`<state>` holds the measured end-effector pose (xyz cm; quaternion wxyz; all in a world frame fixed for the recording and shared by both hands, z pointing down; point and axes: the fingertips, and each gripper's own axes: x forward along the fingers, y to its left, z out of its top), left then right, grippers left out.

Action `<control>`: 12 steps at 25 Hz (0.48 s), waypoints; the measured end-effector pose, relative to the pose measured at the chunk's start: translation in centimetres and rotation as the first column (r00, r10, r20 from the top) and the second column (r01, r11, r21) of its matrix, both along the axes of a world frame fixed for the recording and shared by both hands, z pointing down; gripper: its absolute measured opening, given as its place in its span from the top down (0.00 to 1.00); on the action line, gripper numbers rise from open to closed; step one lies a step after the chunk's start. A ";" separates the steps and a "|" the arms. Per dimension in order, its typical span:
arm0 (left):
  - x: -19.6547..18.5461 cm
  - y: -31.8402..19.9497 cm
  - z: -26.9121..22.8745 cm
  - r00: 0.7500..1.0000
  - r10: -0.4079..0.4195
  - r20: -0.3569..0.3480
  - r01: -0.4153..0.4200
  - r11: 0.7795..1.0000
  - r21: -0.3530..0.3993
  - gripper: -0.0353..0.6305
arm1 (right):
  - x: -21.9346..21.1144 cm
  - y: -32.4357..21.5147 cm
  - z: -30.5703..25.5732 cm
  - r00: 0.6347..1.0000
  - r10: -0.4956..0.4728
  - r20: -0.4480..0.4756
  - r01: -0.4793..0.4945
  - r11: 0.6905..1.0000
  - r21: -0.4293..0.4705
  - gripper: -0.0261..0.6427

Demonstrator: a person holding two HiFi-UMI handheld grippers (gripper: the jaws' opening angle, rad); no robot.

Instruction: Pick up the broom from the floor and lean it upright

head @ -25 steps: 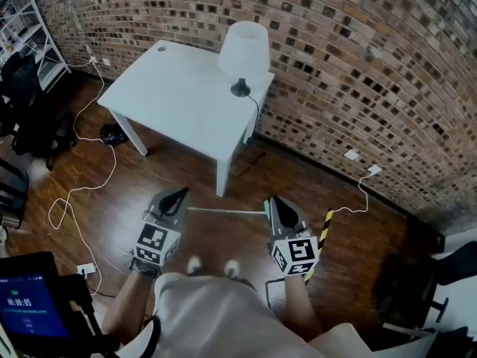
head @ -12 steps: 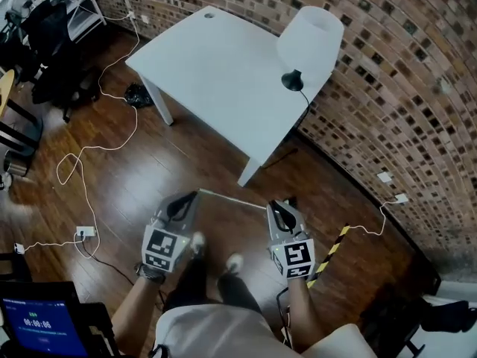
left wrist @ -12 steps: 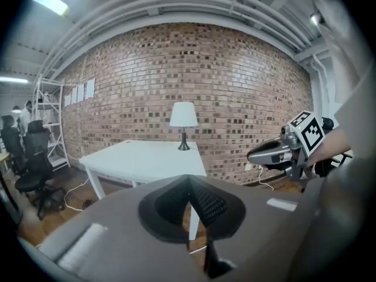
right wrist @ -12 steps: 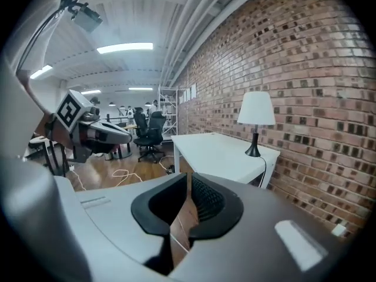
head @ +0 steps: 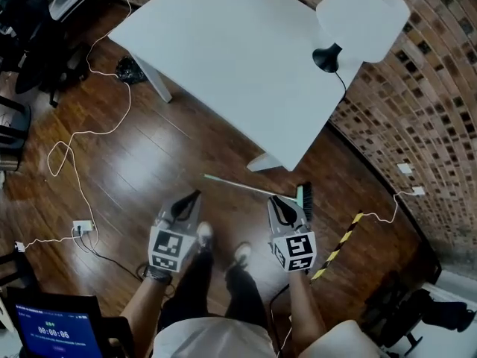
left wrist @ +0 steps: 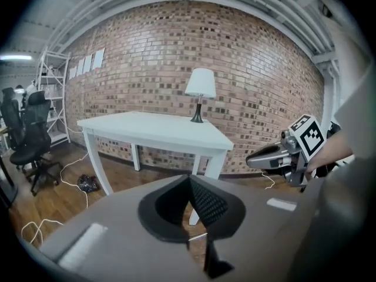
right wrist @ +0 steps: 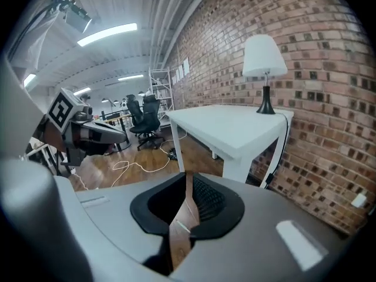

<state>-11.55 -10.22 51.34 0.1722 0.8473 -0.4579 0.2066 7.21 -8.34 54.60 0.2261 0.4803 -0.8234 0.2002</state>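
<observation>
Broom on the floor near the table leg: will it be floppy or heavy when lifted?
Probably stiff: the broom has a handle lying straight, with no bend. Likely light, since the handle is slim and the brush head small. On the glossy wooden floor it may slide or roll if nudged.

The wooden floor is carrying 1 white table, with the broom lying just beside its near leg and 1 lamp standing on its corner.
</observation>
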 end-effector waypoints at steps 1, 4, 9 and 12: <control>0.0 -0.8 1.5 1.000 -0.003 0.001 0.003 1.000 -0.010 0.95 | 0.0 -0.7 1.7 1.000 0.003 0.010 -0.003 1.000 -0.021 0.89; 0.1 -2.6 6.3 1.000 -0.014 -0.006 0.014 0.999 -0.035 0.95 | -0.4 -2.3 7.1 1.000 -0.018 -0.002 0.018 0.997 -0.068 0.89; 0.2 -3.8 15.0 0.999 -0.026 -0.023 0.023 0.995 -0.099 0.95 | -2.0 -4.1 16.5 0.999 -0.040 -0.004 0.039 0.988 -0.153 0.88; 0.5 -3.3 19.7 0.999 -0.033 -0.029 0.029 0.990 -0.138 0.95 | -3.0 -4.0 22.3 0.997 -0.078 -0.003 0.076 0.976 -0.205 0.88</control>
